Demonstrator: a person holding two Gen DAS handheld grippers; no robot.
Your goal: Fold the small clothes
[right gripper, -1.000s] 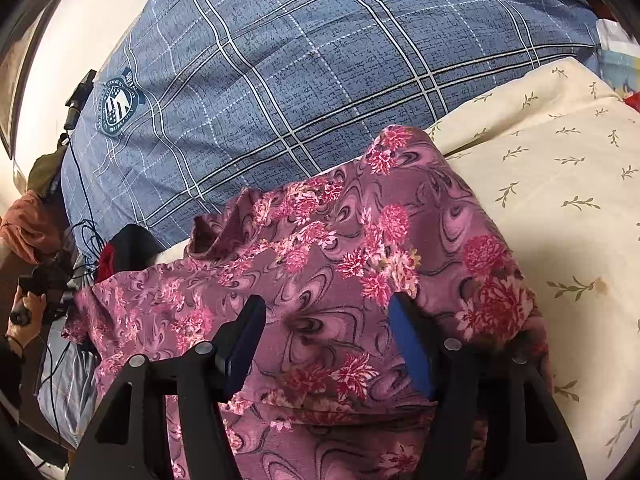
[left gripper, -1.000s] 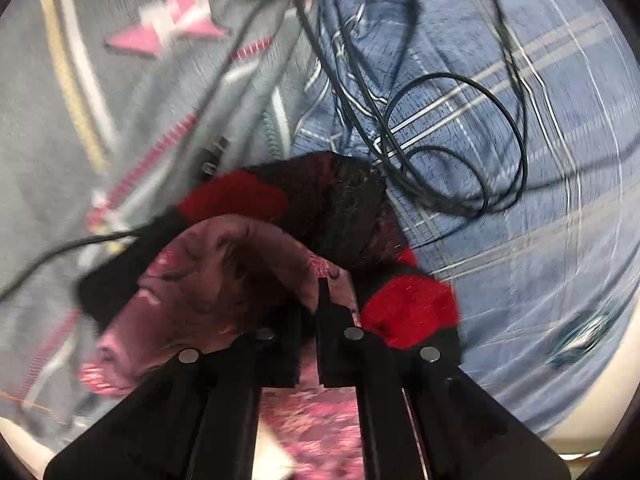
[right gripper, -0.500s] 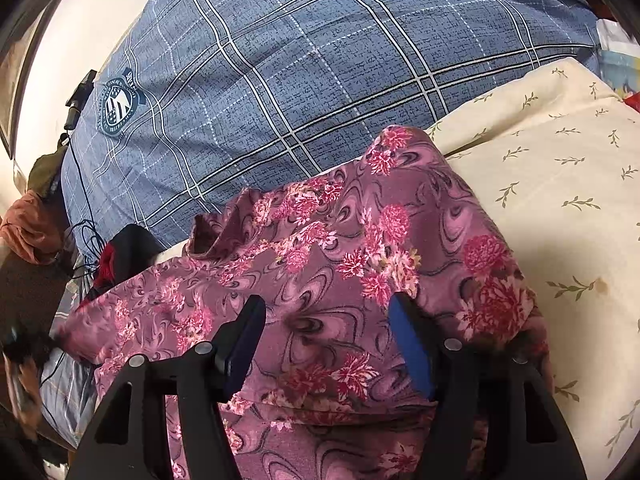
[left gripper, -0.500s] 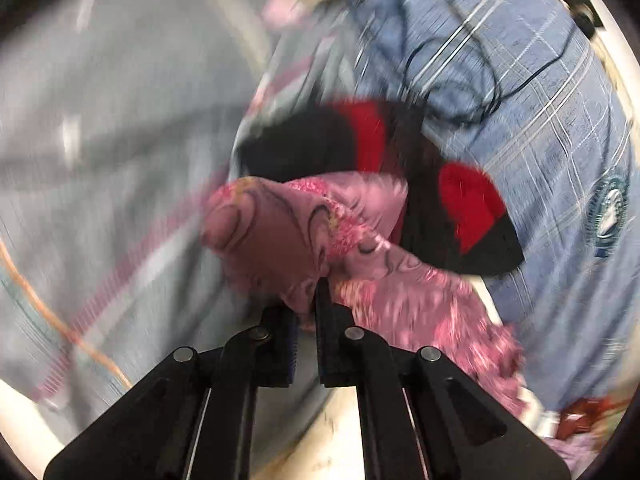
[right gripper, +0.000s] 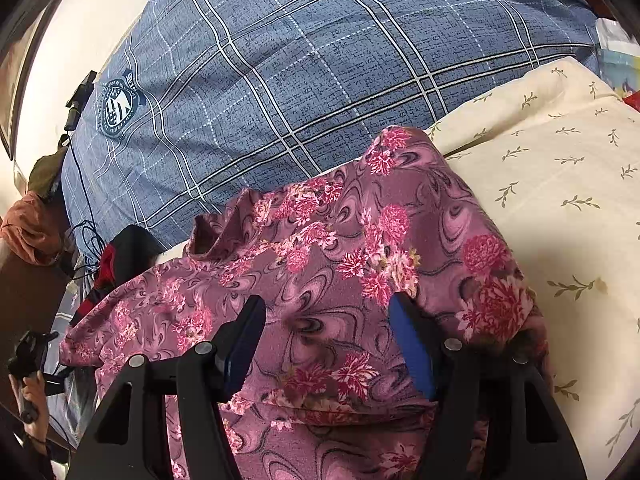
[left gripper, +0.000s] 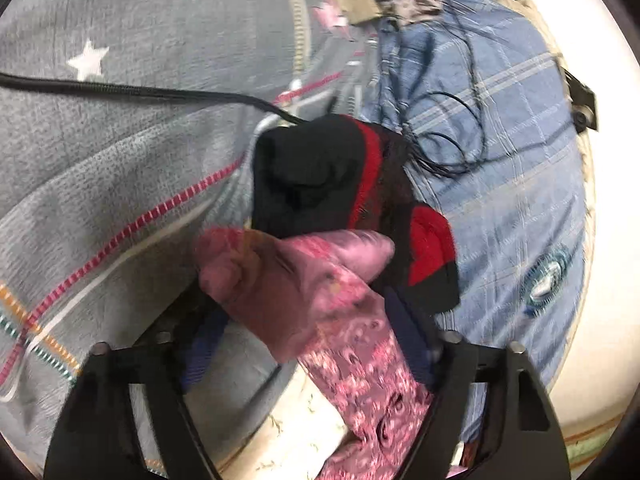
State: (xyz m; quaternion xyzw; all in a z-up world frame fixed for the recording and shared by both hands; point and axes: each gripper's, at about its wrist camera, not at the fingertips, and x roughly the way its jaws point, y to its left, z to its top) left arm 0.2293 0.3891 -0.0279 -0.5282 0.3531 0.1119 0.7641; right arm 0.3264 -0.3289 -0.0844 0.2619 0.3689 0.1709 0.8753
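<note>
Fingers (right gripper: 412,344) apart, astride floral garment (right gripper: 320,248).

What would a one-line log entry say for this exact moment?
step: folding floral garment | left gripper: open, cloth between fingers | right gripper: open over garment | black-red garment: beside

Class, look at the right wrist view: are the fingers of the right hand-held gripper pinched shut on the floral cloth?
No. The right hand-held gripper stands wide open, its fingers apart over the floral cloth.
</note>
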